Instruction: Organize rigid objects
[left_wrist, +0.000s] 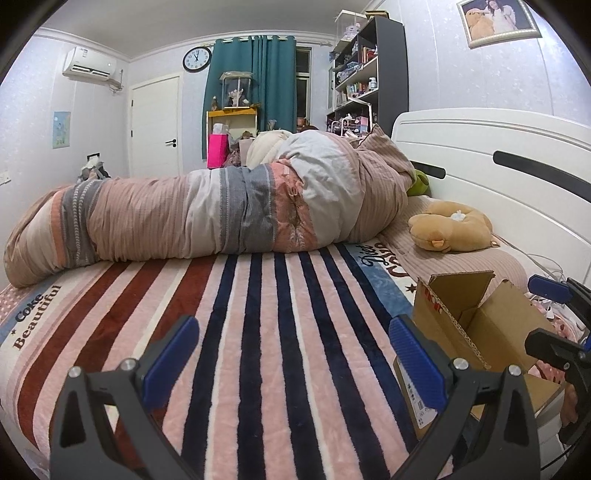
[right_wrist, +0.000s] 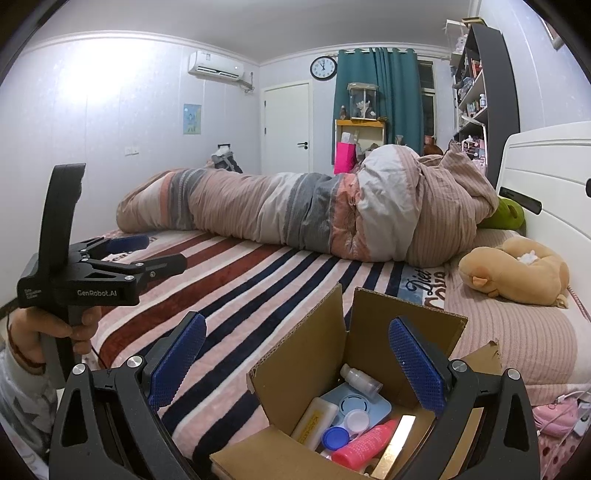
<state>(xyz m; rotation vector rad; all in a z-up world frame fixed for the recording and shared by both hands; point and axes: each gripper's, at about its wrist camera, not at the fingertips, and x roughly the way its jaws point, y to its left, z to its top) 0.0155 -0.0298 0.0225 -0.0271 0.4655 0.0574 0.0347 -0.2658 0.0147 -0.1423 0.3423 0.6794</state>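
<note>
An open cardboard box (right_wrist: 306, 354) stands on the striped blanket; it also shows at the right of the left wrist view (left_wrist: 480, 325). Inside lie a pink tube (right_wrist: 369, 441), a small clear bottle (right_wrist: 360, 378), a cream-coloured bar (right_wrist: 316, 419), a blue cap (right_wrist: 334, 437), a clear round lid (right_wrist: 356, 421) and a pale blue flat case (right_wrist: 354, 400). My right gripper (right_wrist: 295, 365) is open and empty, just above the box opening. My left gripper (left_wrist: 293, 358) is open and empty over the blanket, left of the box; it also shows in the right wrist view (right_wrist: 159, 251).
A rolled duvet (left_wrist: 221, 206) lies across the far side of the bed. A tan plush toy (right_wrist: 517, 273) rests by the white headboard (left_wrist: 498, 155). A green plush (right_wrist: 508, 216) peeks from under the duvet. Cables and a pink item (right_wrist: 557, 413) lie at the right edge.
</note>
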